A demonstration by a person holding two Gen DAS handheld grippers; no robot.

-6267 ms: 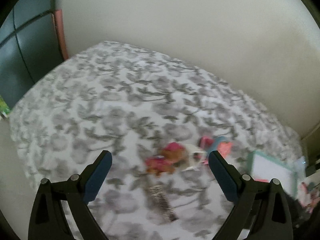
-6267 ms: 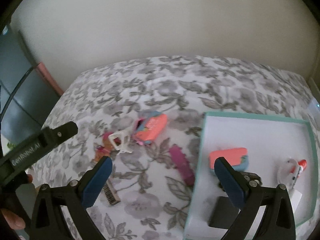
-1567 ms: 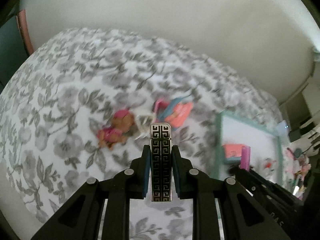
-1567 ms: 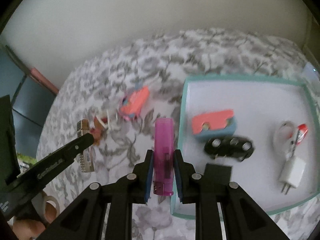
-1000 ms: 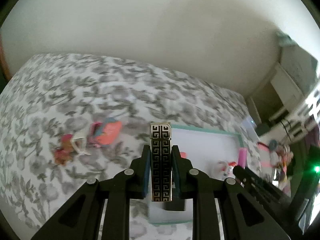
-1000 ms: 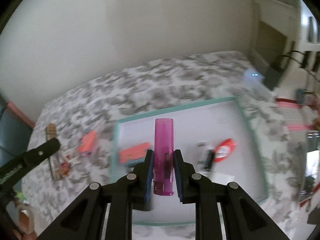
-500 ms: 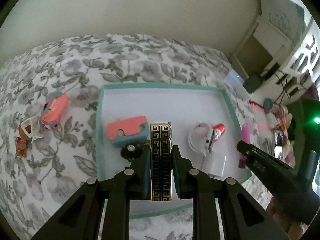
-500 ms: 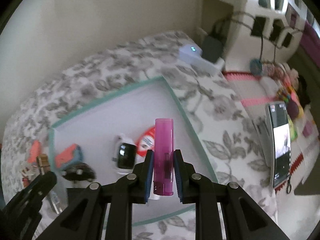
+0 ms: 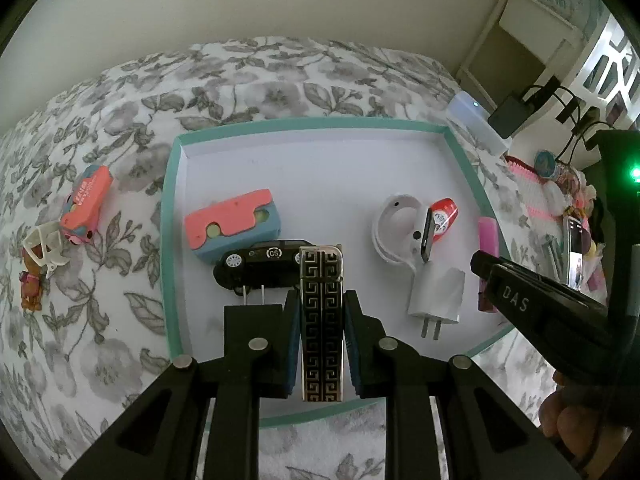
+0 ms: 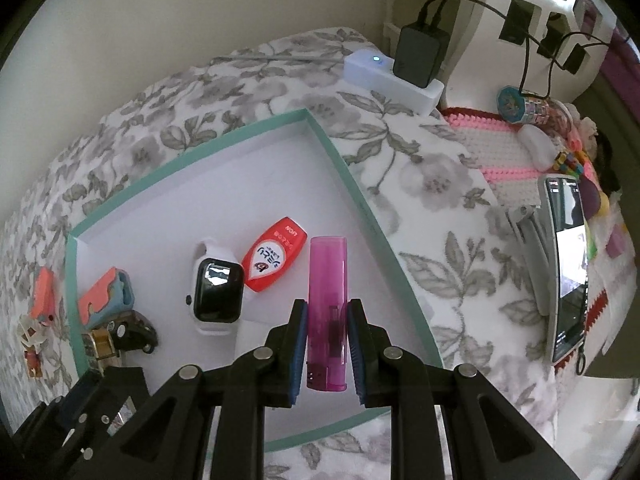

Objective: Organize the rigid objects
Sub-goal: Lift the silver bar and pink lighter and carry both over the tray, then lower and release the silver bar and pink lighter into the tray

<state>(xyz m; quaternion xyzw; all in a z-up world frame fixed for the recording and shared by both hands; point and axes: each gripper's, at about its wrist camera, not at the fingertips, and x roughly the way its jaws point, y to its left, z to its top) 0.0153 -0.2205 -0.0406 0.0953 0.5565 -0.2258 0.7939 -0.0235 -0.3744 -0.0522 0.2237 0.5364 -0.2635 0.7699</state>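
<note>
My left gripper (image 9: pixel 322 300) is shut on a black and silver patterned lighter (image 9: pixel 322 320) and holds it over the near part of the teal-rimmed white tray (image 9: pixel 312 124). My right gripper (image 10: pixel 327 308) is shut on a pink lighter (image 10: pixel 327 280) over the tray's right side (image 10: pixel 360 200). In the tray lie a pink and blue block (image 9: pixel 232 228), a black toy car (image 9: pixel 260 268), a white smartwatch (image 10: pixel 218 290), a red tag (image 10: pixel 276 254) and a white plug (image 9: pixel 438 300). The right gripper with the pink lighter (image 9: pixel 487 240) shows at the tray's right edge in the left wrist view.
On the floral bedspread left of the tray lie a pink toy case (image 9: pixel 86 204), a white clip (image 9: pixel 40 244) and a small figure (image 9: pixel 30 288). Right of the tray stand a white charger box (image 10: pixel 392 76), a phone (image 10: pixel 568 264) and a pink crocheted mat (image 10: pixel 504 148).
Both grippers have moved closer to the tray and lower over it, each still holding its lighter. The views have swung further to the right.
</note>
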